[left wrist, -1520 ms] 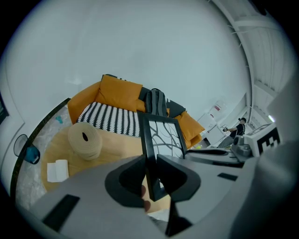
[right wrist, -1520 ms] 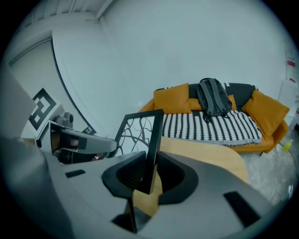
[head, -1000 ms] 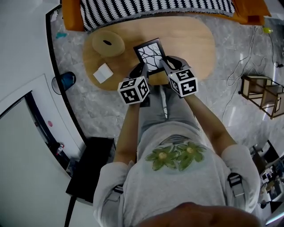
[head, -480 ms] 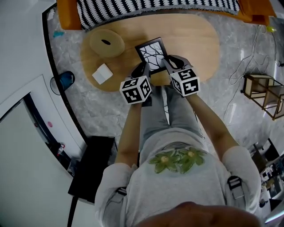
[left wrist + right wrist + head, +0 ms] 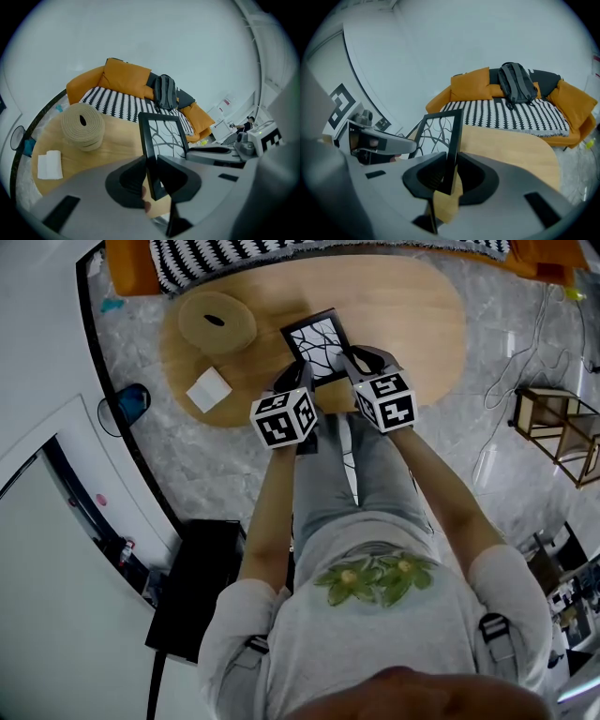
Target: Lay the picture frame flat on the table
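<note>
**A:** Jaws?

**B:** The left gripper [image 5: 151, 172] is seen w/ jaws clamped on the picture frame's [image 5: 317, 343] left edge. The right gripper [image 5: 451, 172] is clamped on its right edge. The frame is held tilted, pic side up, over the near part of the wooden surface [image 5: 412, 324]. Contact w/ the wood can't be told.

**A:** Step tips?

**B:** Probably the lowering step. Both grips should be kept level and brought down evenly. The back should be eased onto the wood, and the jaws opened only once it's flat. Room is left on all sides of the frame.

**A:** Containers?

**B:** No open ones are seen. A round woven coil [image 5: 217, 322] w/ a top slot sits left of the frame, and its contents can't be told. A white block [image 5: 208, 389] is also left of the frame, apart from it.
</note>
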A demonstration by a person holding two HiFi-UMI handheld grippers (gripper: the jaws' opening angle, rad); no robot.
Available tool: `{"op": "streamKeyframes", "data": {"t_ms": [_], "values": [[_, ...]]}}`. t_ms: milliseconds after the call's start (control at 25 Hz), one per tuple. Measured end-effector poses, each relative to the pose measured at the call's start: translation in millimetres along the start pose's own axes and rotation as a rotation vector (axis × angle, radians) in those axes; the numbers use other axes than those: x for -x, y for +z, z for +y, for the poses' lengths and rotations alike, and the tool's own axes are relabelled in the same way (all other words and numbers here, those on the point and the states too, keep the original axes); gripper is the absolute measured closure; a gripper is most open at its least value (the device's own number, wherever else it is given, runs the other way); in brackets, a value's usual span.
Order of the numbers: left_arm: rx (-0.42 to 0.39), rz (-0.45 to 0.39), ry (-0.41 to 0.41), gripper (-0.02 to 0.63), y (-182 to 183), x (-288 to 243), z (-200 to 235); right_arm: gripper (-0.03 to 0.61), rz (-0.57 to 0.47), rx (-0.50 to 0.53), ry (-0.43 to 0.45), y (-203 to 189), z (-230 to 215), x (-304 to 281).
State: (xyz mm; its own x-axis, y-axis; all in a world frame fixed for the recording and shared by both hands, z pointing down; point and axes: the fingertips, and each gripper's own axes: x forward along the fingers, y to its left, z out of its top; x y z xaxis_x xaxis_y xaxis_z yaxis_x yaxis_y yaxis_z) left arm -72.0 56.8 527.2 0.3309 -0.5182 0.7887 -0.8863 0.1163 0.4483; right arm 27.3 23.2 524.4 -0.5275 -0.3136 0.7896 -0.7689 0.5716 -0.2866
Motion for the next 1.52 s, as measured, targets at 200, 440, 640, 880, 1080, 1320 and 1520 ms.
{"op": "streamKeyframes", "data": {"t_ms": [200,440,640,880,1080,1320,1520], "values": [[-0.006,0.022,0.002,0.526,-7,-11,5,0.495,0.025,0.003,0.001,-8,-4,-10],[0.001,0.046,0.008,0.526,-16,-20,12,0.495,0.054,-0.001,0.007,-18,-6,-21],[0.007,0.062,0.009,0.526,-22,-27,17,0.495,0.076,0.002,0.014,-26,-8,-29],[-0.002,0.082,0.005,0.526,-25,-38,24,0.494,0.095,-0.006,0.019,-31,-11,-41],[-0.039,0.111,0.004,0.525,-30,-50,30,0.492,0.124,-0.013,0.018,-40,-15,-52],[-0.058,0.14,0.023,0.525,-35,-65,40,0.492,0.148,-0.014,0.025,-48,-20,-68],[-0.061,0.164,0.036,0.525,-39,-77,50,0.492,0.165,-0.027,0.028,-55,-22,-81]]}}
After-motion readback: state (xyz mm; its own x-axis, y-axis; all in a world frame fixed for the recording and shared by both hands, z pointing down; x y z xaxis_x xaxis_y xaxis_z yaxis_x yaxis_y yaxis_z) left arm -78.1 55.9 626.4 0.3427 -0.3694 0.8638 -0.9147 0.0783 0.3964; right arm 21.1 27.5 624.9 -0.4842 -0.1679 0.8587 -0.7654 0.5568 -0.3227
